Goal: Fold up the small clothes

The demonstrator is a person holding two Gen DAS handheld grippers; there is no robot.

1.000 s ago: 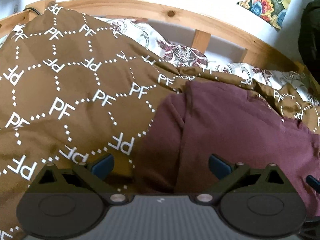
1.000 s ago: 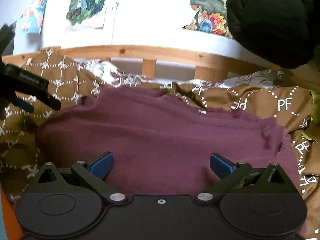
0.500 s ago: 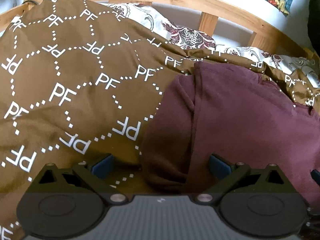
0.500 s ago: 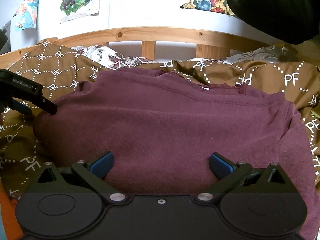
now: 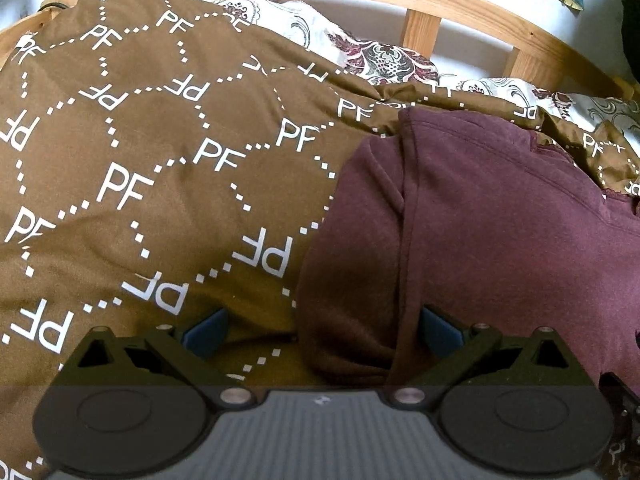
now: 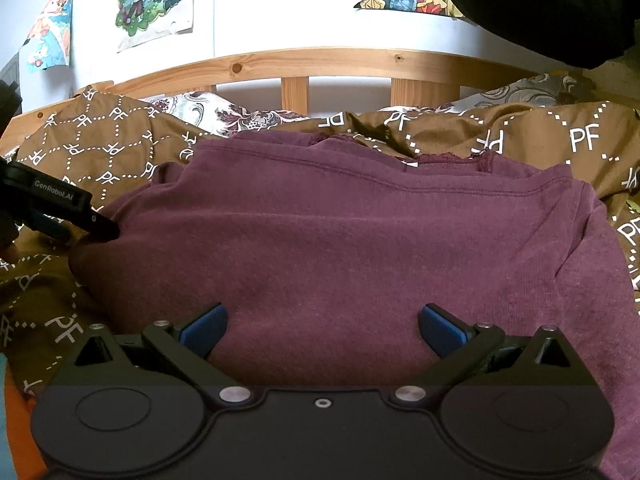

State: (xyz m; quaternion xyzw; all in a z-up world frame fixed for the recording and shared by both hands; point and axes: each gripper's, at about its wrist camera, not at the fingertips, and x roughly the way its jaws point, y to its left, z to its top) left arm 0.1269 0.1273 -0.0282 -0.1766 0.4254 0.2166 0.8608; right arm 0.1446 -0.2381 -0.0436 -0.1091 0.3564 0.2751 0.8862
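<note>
Maroon garment (image 6: 340, 232) — lying spread on the brown quilt (image 5: 140, 152) of the bed, its left edge folded into a soft roll, a stitched hem running across its far side. Left hand-held gripper (image 5: 320, 330) — hanging low over that rolled edge, jaws standing wide apart, one blue pad over the quilt, the other over the cloth, holding nothing; in the right view it is showing at the garment's left end. Right hand-held gripper (image 6: 320, 330) — hovering over the near middle of the garment, jaws likewise wide apart and empty. Floral pillow (image 5: 380, 56) lying behind the quilt, against the wooden headboard (image 6: 340, 60). Posters (image 6: 156, 0) hanging on the wall above.
</note>
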